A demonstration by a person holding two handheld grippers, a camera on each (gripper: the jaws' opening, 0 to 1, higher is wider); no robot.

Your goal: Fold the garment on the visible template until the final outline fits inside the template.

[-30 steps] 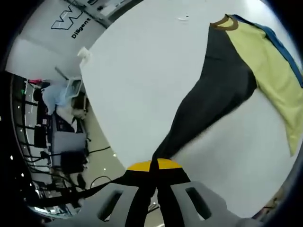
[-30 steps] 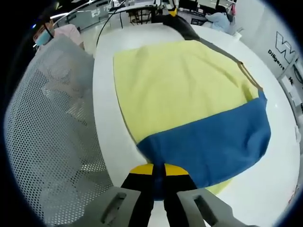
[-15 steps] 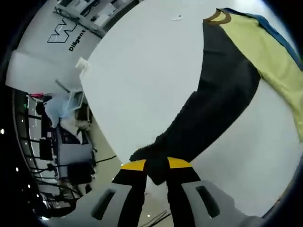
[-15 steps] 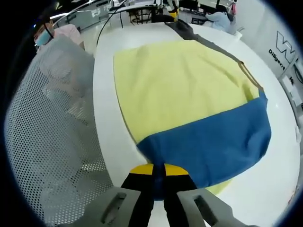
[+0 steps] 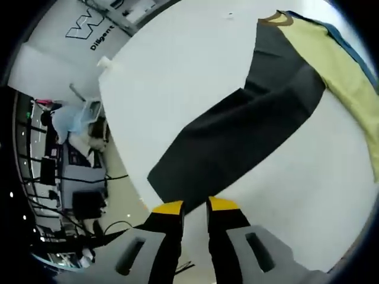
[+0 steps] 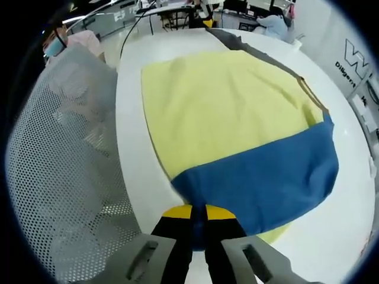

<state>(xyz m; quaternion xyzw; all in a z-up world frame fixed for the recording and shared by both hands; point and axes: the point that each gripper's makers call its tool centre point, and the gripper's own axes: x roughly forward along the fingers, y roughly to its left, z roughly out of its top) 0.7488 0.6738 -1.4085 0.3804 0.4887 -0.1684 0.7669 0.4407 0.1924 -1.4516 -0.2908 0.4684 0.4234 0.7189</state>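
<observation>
The garment lies on the white table (image 5: pixel 177 77). It has a yellow body (image 6: pixel 225 112), a brown collar (image 5: pixel 272 19), a blue sleeve (image 6: pixel 266 177) and a black sleeve (image 5: pixel 237 136). The black sleeve is spread flat, running from the collar down to the table's edge, and its cuff ends just ahead of my left gripper (image 5: pixel 195 208). That gripper is open with nothing between its yellow tips. My right gripper (image 6: pixel 198 212) is shut on the edge of the blue sleeve, which is folded over the yellow body. I cannot make out a template outline.
A perforated grey chair back (image 6: pixel 65 177) stands close to the table's rim (image 6: pixel 133 148), with a masked person (image 6: pixel 59 41) behind it. Past the table's edge lie desks, cables and floor (image 5: pixel 83 177). A white wall with a logo (image 5: pixel 98 29) rises beyond.
My left gripper let go of the black sleeve and opened. The sleeve, bunched and pulled taut before, now lies flat and wide on the table. My right gripper and the blue sleeve stayed put.
</observation>
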